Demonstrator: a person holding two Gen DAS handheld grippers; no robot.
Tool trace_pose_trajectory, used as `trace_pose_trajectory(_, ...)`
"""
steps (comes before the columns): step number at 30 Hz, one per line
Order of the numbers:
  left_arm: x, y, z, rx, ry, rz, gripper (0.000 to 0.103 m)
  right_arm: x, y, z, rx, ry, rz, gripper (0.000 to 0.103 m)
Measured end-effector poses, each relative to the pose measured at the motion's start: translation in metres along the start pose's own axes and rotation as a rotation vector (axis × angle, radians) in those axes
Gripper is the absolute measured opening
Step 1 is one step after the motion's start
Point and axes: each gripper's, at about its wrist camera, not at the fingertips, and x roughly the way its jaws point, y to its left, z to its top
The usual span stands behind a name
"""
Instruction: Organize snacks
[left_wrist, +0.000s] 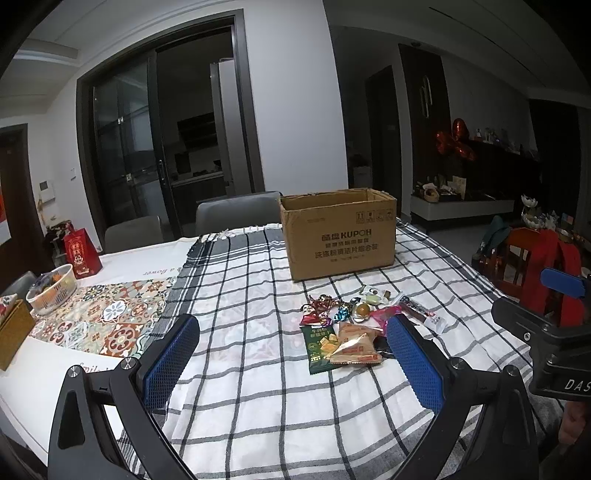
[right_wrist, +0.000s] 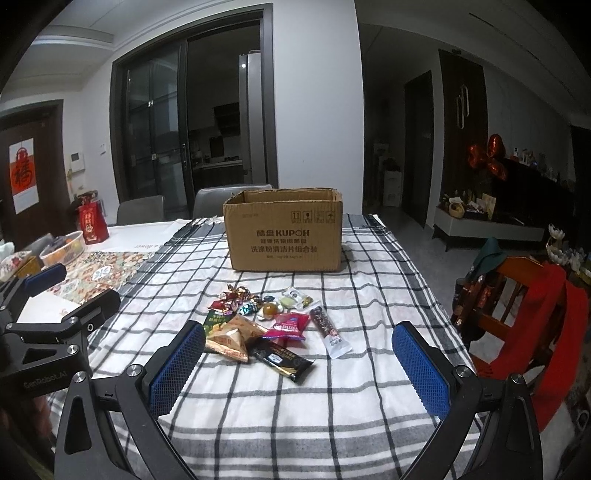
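Snack pile sits mid-tabletop, at 6 o'clock from the open cardboard box. Dark stick packet runs long axis 11-to-5 o'clock, white end nearest. Left hand-held gripper and right hand-held gripper both spread apart, empty.

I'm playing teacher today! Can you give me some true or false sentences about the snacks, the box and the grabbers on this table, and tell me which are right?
1. The cardboard box is open at the top. True.
2. The snacks are already inside the box. False: they lie in a pile on the checked cloth, in front of the box.
3. The left hand-held gripper is squeezing a green packet. False: its jaws are wide open and hold nothing.
4. The right hand-held gripper is open too. True.
5. A long black packet lies at the near edge of the pile. True.
6. The box stands on a bare wooden table. False: it stands on the checked cloth.
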Motion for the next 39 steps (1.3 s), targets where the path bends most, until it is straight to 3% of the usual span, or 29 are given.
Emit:
trace_pose_trajectory(17, 0.026, -0.023, 0.018, 0.074, -0.009, -0.023, 0.101, 0.034, -0.021, 0.012, -0.002, 0.017, 0.010, 0.102)
trace_pose_trajectory(21, 0.043, -0.028, 0.023, 0.063, 0.030, -0.055, 0.097, 0.050, -0.031, 0.017, 0.014, 0.040, 0.031, 0.102)
trace_pose_trajectory(29, 0.083, -0.037, 0.014, 0.102, 0.107, -0.112, 0.081, 0.087, -0.031, 0.020, 0.028, 0.090, 0.091, 0.088)
trace_pose_trajectory(39, 0.136, -0.046, -0.009, 0.088, 0.254, -0.200, 0.068, 0.150, -0.021, 0.003, 0.045, 0.245, 0.172, 0.066)
